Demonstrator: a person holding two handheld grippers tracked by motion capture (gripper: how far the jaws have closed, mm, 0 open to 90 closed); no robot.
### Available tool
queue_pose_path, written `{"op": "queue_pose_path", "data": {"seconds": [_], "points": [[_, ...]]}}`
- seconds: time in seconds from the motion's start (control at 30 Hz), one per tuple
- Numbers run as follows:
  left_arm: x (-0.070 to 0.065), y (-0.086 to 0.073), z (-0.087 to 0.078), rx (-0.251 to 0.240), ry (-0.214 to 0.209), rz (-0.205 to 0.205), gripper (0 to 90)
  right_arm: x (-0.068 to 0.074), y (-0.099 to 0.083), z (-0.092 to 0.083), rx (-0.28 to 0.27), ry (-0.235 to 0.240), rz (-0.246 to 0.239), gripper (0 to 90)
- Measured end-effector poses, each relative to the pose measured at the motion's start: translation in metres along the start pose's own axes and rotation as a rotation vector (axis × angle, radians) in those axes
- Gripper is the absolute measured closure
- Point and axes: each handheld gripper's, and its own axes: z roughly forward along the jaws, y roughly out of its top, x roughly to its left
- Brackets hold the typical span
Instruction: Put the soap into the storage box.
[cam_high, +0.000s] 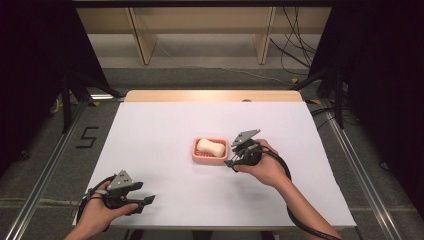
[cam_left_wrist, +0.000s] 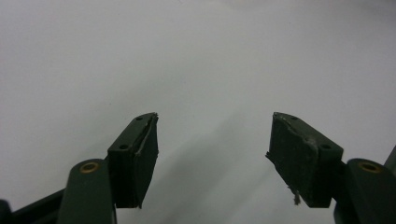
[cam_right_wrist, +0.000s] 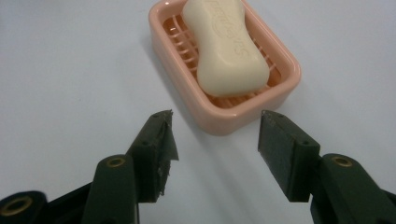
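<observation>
Far corner of the pink soap dish (cam_right_wrist: 224, 119) and top of the soap bar (cam_right_wrist: 224, 51), cut off by the frame edge

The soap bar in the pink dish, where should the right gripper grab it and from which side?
Grip the soap bar at its narrowed waist, coming down from above with one jaw on each long side. It lies flat in the pink soap dish, whose rim blocks a low side approach. The right gripper is open just short of the dish.
</observation>
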Motion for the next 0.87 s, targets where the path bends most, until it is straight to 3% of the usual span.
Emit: {"op": "queue_pose_path", "data": {"seconds": [0.07,0.1,0.27,0.33,0.5,0.53,0.8,0.87], "points": [[-0.001,0.000,0.000,-0.001,-0.006,-0.016,32.4,0.001,-0.003,-0.002,0.009,-0.010,0.017,45.6],[0.000,0.000,0.000,-0.004,-0.009,-0.002,32.4,-0.001,-0.009,-0.006,0.004,0.011,-0.021,45.6],[0.001,-0.001,-0.001,-0.002,-0.013,-0.002,32.4,0.003,-0.027,-0.011,-0.020,-0.007,0.004,45.6],[0.000,-0.001,0.000,-0.004,-0.014,-0.023,32.4,0.004,-0.032,-0.013,-0.021,-0.007,0.005,45.6],[0.000,0.000,0.000,-0.011,-0.015,-0.019,32.4,0.012,-0.051,-0.019,-0.053,-0.029,0.034,46.0],[0.000,0.000,0.000,-0.012,-0.017,-0.020,32.4,0.014,-0.054,-0.022,-0.043,-0.044,0.065,46.1],[0.002,0.000,-0.002,-0.009,-0.013,-0.019,32.5,0.014,-0.061,-0.023,-0.068,-0.074,0.107,45.7],[0.001,0.000,-0.002,-0.010,-0.018,-0.041,32.6,0.013,-0.061,-0.025,-0.051,-0.068,0.110,45.6]]}}
